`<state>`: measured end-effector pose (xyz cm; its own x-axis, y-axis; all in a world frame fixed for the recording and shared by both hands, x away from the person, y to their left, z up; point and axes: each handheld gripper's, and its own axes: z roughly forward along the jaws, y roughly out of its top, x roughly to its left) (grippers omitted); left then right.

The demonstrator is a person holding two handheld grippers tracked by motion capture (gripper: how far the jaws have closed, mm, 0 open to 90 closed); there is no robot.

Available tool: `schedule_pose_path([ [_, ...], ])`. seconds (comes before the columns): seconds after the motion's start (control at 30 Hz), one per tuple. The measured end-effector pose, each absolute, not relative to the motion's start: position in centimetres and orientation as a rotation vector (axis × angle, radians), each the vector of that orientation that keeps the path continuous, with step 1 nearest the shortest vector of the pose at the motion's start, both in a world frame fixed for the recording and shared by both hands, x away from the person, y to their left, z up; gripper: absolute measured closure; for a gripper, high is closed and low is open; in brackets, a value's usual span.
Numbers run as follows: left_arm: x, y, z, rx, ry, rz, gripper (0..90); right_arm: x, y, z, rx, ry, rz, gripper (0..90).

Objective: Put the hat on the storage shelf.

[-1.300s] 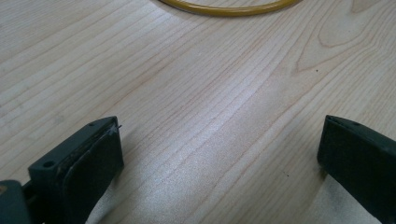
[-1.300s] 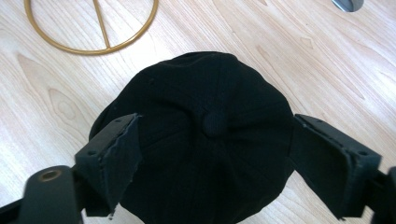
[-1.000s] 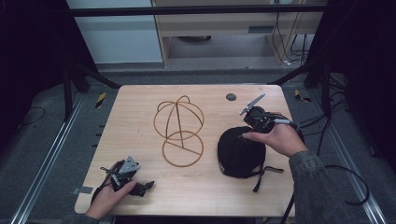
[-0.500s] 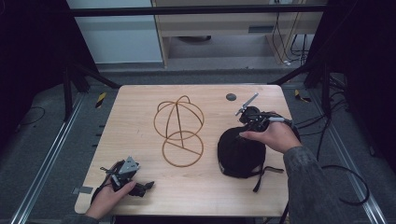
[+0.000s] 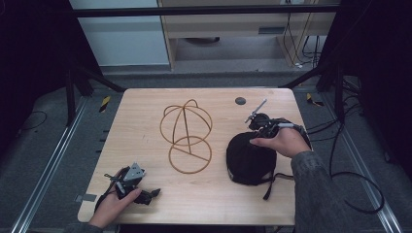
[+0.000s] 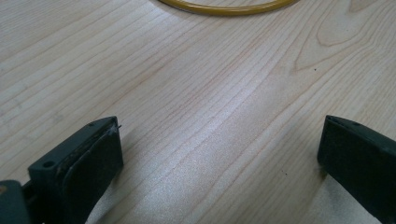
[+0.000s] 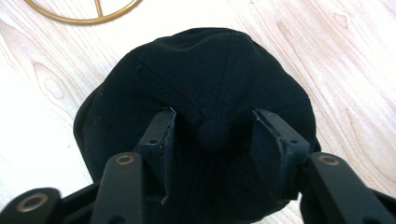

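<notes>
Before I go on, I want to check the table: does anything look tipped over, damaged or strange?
Nothing stands out. The wire stand is upright, and the black cap sits crown up beside it, its strap trailing on the wooden table.

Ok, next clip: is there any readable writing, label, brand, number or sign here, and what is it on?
None can be read.
Black cap: plain fabric, no logo or lettering on the side that shows.
Gold wire hat stand: bare wire, no tag.
Wooden table: no marks beyond the grain.
Yellow-and-black striped tape on the floor: a hazard pattern, no words.
</notes>
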<state>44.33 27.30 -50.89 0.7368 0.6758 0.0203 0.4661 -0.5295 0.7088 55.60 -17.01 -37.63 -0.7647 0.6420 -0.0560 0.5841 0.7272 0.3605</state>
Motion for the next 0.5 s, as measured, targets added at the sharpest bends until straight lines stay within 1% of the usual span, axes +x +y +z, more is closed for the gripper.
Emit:
schedule_pose_path([
  [0.1, 44.33, 27.29, -50.89, 2.228, 0.857, 0.383, 0.0, 55.6, -16.96, -37.72, 0.966, 2.763, 0.479, 56.6],
  [0.23, 44.33, 27.29, -50.88, 2.228, 0.857, 0.383, 0.0, 55.52, -16.97, -37.67, 0.953, 2.768, 0.489, 66.8],
  [0.3, 44.33, 27.29, -50.89, 2.228, 0.857, 0.383, 0.0, 55.45, -16.98, -37.62, 0.945, 2.772, 0.492, 70.3],
  [0.5, 44.33, 27.29, -50.89, 2.228, 0.857, 0.383, 0.0, 54.93, -17.26, -37.13, 0.942, 2.769, 0.521, 71.8],
])
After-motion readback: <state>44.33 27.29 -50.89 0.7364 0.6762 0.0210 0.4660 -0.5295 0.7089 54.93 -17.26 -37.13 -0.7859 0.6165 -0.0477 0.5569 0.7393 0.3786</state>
